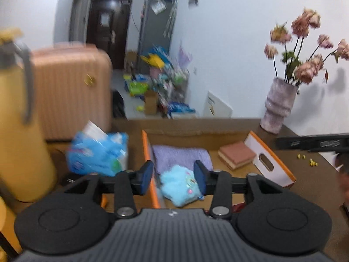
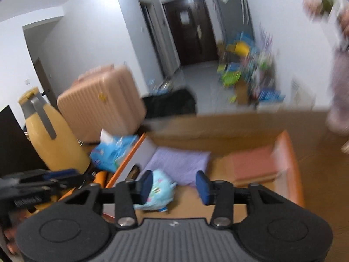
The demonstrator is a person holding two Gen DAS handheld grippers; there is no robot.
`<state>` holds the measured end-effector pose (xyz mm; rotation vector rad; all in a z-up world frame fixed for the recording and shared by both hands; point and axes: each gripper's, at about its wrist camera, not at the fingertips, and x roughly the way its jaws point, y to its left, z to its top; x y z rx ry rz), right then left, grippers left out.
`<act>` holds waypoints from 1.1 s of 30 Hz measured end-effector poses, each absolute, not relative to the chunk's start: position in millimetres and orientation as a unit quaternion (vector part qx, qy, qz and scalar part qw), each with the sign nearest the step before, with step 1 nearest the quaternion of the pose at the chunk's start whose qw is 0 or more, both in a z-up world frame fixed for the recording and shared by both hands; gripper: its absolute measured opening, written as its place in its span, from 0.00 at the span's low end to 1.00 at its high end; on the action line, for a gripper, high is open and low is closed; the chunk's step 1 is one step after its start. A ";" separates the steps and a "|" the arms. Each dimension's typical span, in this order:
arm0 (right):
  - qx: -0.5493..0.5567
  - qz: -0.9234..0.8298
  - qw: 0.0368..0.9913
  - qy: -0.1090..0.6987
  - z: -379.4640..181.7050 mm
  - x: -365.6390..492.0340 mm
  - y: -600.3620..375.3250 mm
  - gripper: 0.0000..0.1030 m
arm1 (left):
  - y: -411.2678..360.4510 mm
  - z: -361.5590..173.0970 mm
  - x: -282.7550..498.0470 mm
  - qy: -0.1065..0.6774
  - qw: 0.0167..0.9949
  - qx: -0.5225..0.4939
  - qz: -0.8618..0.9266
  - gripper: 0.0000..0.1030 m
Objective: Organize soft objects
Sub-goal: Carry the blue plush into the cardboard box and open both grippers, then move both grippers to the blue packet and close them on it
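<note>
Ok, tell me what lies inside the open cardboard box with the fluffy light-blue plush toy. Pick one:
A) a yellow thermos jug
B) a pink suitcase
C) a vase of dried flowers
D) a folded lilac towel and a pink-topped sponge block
D: in the left wrist view the folded lilac towel and the pink-topped sponge block lie on the floor of the open cardboard box, behind the fluffy light-blue plush toy.
</note>
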<state>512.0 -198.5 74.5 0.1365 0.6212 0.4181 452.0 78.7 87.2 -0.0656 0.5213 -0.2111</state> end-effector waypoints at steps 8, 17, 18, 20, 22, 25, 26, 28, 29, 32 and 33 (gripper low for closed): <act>0.042 0.151 0.962 0.226 135.8 416.9 -273.5 0.58 | 81.3 144.2 368.8 0.195 0.977 -0.014 -0.088 0.69; 0.034 0.167 0.969 0.180 137.0 342.6 -281.9 0.61 | 53.6 141.6 300.6 0.178 0.979 0.020 -0.099 0.78; 0.032 0.170 0.969 0.176 130.6 335.6 -277.4 0.62 | 50.8 131.3 289.9 0.181 0.978 0.017 -0.102 0.78; 0.032 0.183 0.968 0.171 110.9 314.4 -274.5 0.62 | 46.3 108.0 267.6 0.186 0.976 0.013 -0.109 0.78; 0.035 0.197 0.964 0.175 88.1 294.1 -271.9 0.62 | 42.7 83.0 245.8 0.192 0.975 0.005 -0.116 0.78; 0.046 0.215 0.958 0.183 48.4 260.2 -267.9 0.62 | 34.6 49.6 219.6 0.207 0.968 -0.019 -0.137 0.78; 0.047 0.217 0.957 0.188 37.8 251.9 -266.2 0.63 | 31.9 42.7 217.1 0.213 0.966 -0.019 -0.146 0.78; 0.048 0.216 0.953 0.207 16.6 245.0 -262.2 0.62 | 23.6 35.1 222.6 0.224 0.962 -0.019 -0.155 0.78; 0.052 0.215 0.951 0.215 9.1 245.4 -260.9 0.62 | 20.2 32.4 227.7 0.225 0.961 -0.017 -0.160 0.75; 0.079 0.217 0.944 0.234 -4.9 258.4 -262.8 0.62 | 8.5 24.6 248.9 0.236 0.956 -0.007 -0.172 0.66; 0.085 0.216 0.943 0.237 -7.3 262.6 -263.4 0.62 | 6.2 22.7 258.9 0.244 0.953 -0.013 -0.178 0.64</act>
